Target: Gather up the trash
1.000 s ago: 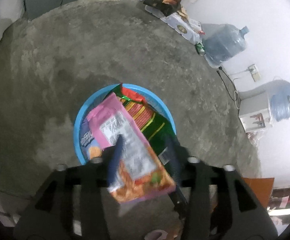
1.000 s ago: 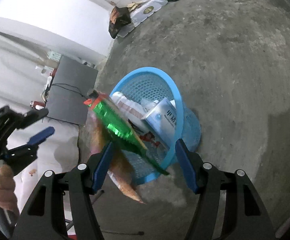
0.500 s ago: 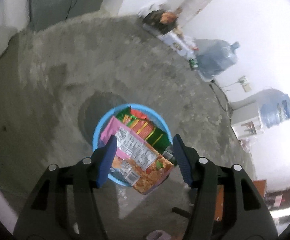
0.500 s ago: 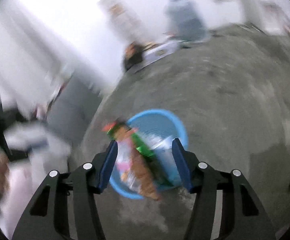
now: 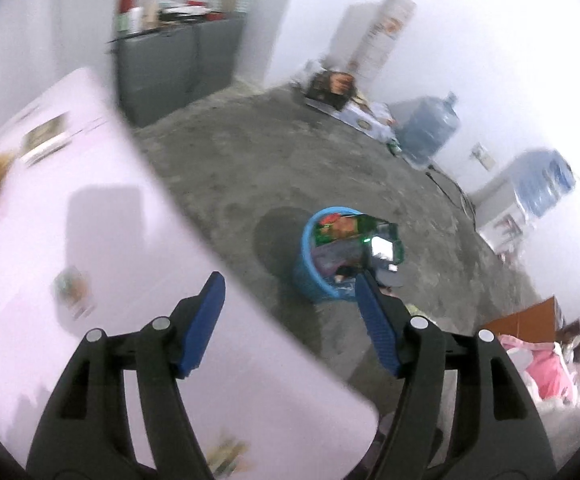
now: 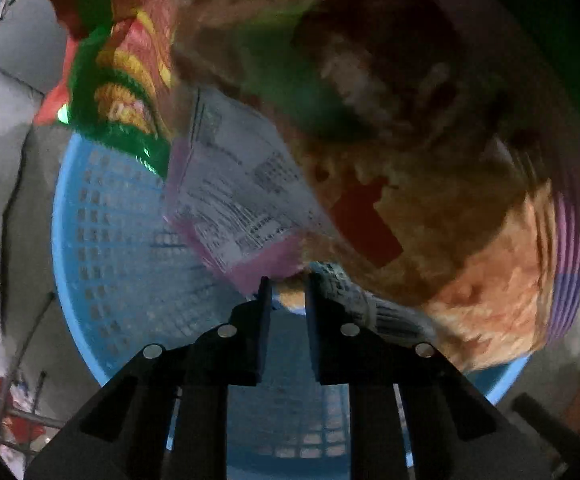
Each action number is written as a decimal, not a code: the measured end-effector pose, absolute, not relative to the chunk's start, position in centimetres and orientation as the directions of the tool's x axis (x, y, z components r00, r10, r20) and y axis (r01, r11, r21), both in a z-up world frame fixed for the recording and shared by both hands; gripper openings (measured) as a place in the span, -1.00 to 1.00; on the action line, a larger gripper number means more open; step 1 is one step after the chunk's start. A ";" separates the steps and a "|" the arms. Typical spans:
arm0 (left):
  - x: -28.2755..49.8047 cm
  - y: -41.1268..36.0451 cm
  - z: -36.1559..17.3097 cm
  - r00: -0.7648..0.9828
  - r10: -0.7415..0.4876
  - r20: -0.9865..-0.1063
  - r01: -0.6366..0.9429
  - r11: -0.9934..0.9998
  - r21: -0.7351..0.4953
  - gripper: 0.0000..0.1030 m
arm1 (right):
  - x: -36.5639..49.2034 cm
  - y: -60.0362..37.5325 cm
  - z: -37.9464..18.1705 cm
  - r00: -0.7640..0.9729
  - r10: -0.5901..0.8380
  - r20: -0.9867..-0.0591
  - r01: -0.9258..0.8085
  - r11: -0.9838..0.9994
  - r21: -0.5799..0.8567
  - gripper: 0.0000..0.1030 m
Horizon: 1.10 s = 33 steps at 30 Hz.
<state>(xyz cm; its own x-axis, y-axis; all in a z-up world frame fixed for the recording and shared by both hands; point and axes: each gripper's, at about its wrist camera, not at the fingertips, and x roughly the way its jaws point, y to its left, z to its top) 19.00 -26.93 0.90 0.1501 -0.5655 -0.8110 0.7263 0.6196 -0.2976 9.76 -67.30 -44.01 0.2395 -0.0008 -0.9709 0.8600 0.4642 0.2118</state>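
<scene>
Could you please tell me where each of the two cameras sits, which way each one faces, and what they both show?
Left wrist: sits on the left gripper, high above a white table, looking obliquely down across the concrete floor at the blue basket; its blue fingers show, jaws opening, nothing between them.
Right wrist: sits on the right gripper, looking steeply down into the basket's mouth at the snack wrappers; its dark fingers show, jaws closing at a wrapper's edge.
Shared: the blue basket stuffed with wrappers.

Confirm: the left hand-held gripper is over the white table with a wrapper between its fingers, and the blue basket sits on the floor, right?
Not quite. The left hand-held gripper is empty, jaws opening, per the left wrist view. The white table and the blue basket on the floor are right.
</scene>
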 end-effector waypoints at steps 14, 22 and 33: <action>15.1 -14.2 2.4 0.301 -0.616 -0.728 0.668 0.681 -0.300 0.35 | 3.6 -60.0 -34.7 0.486 -0.059 -0.872 0.762 0.518 0.389 -0.18; 10.3 -9.7 4.1 0.421 -0.631 -0.652 0.683 0.693 -0.230 0.63 | -3.2 -50.8 -23.0 0.668 -0.144 -0.730 0.653 0.584 0.482 0.13; 6.1 -5.5 5.8 0.590 -0.549 -0.593 0.508 0.822 -0.257 0.82 | -4.8 -34.1 -4.0 0.808 -0.280 -0.519 0.481 0.821 0.306 0.88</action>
<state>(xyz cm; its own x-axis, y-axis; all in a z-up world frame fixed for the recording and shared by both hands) 6.07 -5.55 5.78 0.5896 -0.5488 -0.5926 0.5076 0.8225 -0.2566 -4.77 -34.14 -4.03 0.8077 -0.2801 -0.5189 0.4814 0.8214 0.3059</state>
